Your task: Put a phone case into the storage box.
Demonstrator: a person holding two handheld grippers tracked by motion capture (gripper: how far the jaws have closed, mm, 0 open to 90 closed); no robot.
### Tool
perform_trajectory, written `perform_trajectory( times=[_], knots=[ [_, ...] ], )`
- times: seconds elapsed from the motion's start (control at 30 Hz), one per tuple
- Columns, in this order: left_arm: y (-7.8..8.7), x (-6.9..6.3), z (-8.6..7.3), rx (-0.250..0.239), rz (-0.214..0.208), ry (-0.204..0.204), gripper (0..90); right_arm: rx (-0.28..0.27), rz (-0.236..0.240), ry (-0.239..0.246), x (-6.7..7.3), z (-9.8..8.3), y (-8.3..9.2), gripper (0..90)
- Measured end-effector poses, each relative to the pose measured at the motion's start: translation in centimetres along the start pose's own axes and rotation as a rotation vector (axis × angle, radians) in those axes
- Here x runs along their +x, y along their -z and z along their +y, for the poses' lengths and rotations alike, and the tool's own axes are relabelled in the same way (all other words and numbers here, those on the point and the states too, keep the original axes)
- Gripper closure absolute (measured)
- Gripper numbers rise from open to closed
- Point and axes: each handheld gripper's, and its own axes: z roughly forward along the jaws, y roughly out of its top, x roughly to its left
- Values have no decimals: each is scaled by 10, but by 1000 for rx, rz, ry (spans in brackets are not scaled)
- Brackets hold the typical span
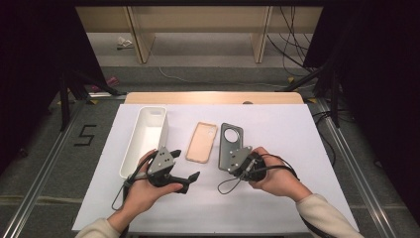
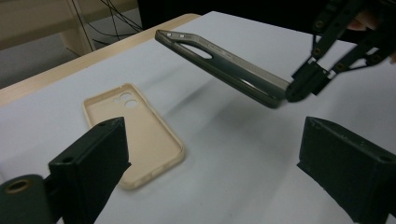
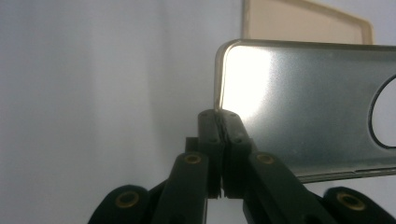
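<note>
The right gripper [image 1: 236,161] pinches the near edge of the dark grey plastic phone case [image 1: 231,144] and tips it up off the white table [image 1: 277,198]. The left gripper [image 1: 190,181] has its jaws wide with nothing in them, close to the flat beige phone case [image 1: 202,142] in the middle. The long white plastic tray [image 1: 143,148] on the left has nothing in it — so I think the work has just begun. No words to read on the cases — just a "5" on the floor [image 1: 85,135].

High view: fixed overhead at the person's side, looking toward 12 o'clock and down on the whole counter [image 1: 277,124]. Left gripper view: low, near the surface, facing the grey case [image 2: 224,65] and beige case [image 2: 140,130]. Right gripper view: pressed close on the grey case [image 3: 303,102]. All three views share both cases.
</note>
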Motion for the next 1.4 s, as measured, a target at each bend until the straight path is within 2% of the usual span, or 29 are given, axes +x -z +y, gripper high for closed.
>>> perform_trajectory(
  times=[0.17, 0.3, 0.33, 0.57, 0.73, 0.8, 0.9, 1.03, 1.27, 1.4],
  knots=[
    [-18, 5, 17, 13, -6, 12, 97, -48, 9, 7, 11, 3, 5, 890],
    [-28, 8, 27, 14, -10, 37, 109, -68, 23, 4, 18, 4, 8, 889],
    [-30, 9, 29, 18, -8, 37, 111, -77, 16, 17, 19, 4, 8, 890],
    [-45, 16, 42, 41, -9, 68, 143, -81, 27, 26, 26, 7, 8, 890],
    [-59, 21, 46, 86, -14, 91, 166, -89, 25, 37, 29, 11, 7, 890],
    [-65, 23, 47, 103, -7, 111, 182, -87, 26, 28, 31, 11, 7, 890],
    [-74, 25, 46, 128, -22, 155, 209, -89, 28, 35, 32, 12, 7, 890],
    [-82, 26, 48, 154, -15, 182, 256, -85, 27, 40, 33, 13, 5, 890],
    [-93, 25, 49, 200, -16, 197, 322, -92, 22, 48, 33, 14, 6, 890],
    [-96, 25, 49, 211, -15, 224, 379, -96, 16, 55, 33, 15, 6, 890]
  ],
)
